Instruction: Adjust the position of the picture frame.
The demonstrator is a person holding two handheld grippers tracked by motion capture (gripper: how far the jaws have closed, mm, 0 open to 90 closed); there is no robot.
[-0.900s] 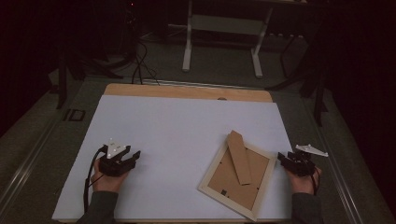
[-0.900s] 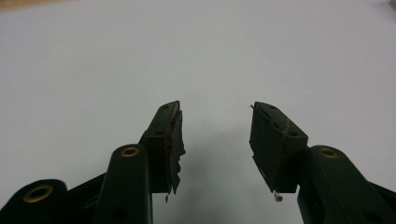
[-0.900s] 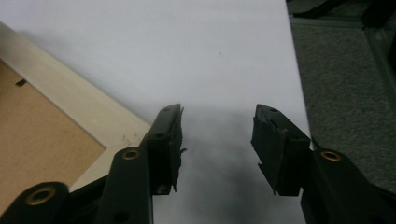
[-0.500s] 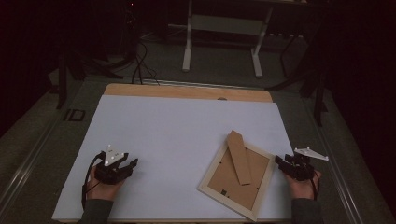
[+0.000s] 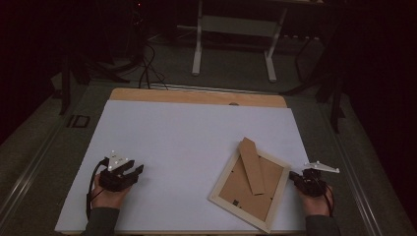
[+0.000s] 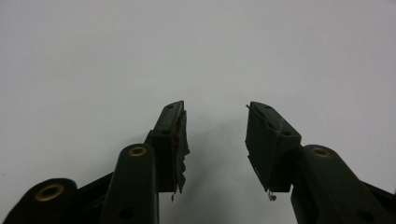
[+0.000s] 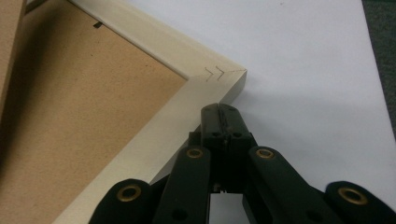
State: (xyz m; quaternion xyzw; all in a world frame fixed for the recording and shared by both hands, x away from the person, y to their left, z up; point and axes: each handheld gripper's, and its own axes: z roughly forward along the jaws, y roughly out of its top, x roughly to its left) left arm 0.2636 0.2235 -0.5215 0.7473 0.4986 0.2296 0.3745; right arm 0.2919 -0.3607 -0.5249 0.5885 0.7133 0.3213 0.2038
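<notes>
A pale wooden picture frame (image 5: 250, 186) lies face down on the white table cover, its brown backing board and stand leg (image 5: 252, 164) up. My right gripper (image 5: 295, 178) sits just off the frame's right edge, jaws shut with nothing between them. In the right gripper view its closed tips (image 7: 220, 112) rest beside the frame's rail (image 7: 154, 126) near a corner. My left gripper (image 5: 135, 170) is at the front left of the table, far from the frame. Its jaws stand open over bare white surface in the left gripper view (image 6: 215, 135).
The white cover (image 5: 187, 142) spans most of the table, with a strip of wood (image 5: 196, 96) showing along the far edge. Dark floor, cables and a metal stand (image 5: 233, 29) lie beyond the table.
Both hands have drawn back toward the table's front edge. The left gripper moved a little left and nearer. The frame has not moved.
</notes>
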